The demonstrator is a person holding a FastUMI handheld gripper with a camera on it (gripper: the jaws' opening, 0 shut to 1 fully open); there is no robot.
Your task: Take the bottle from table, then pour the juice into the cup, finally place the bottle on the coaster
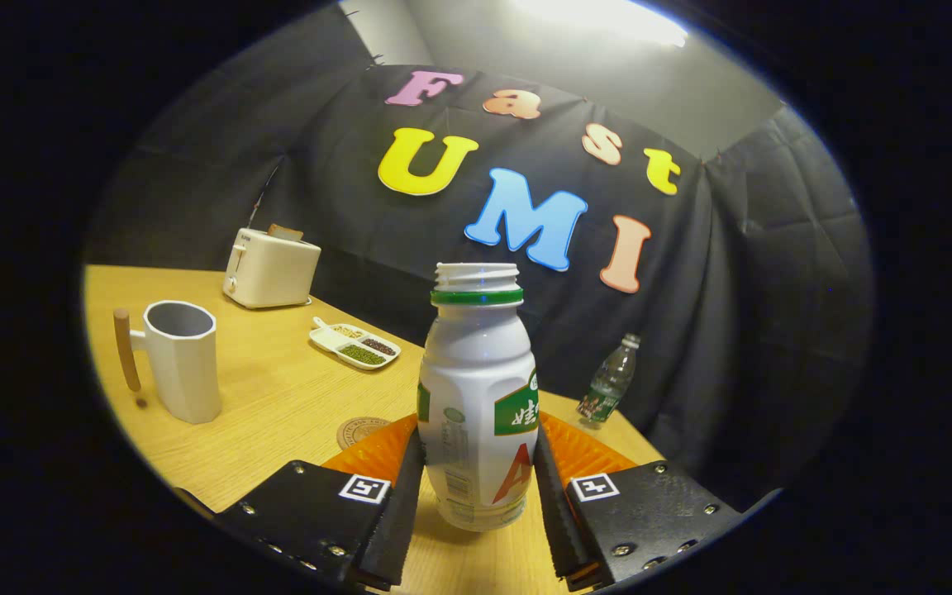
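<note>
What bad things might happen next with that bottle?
The bottle has no cap, so juice might slosh out if the gripper, shut on it, tips early. The cup sits off to the side, so a pour could miss it. The coaster is partly hidden behind one finger, so placing might go off-centre.

A cream toaster (269,268) sits at the desk's (278,397) far edge; nearer than it lies a divided snack tray (355,345), and well off to its right a clear water bottle (609,380).
</note>
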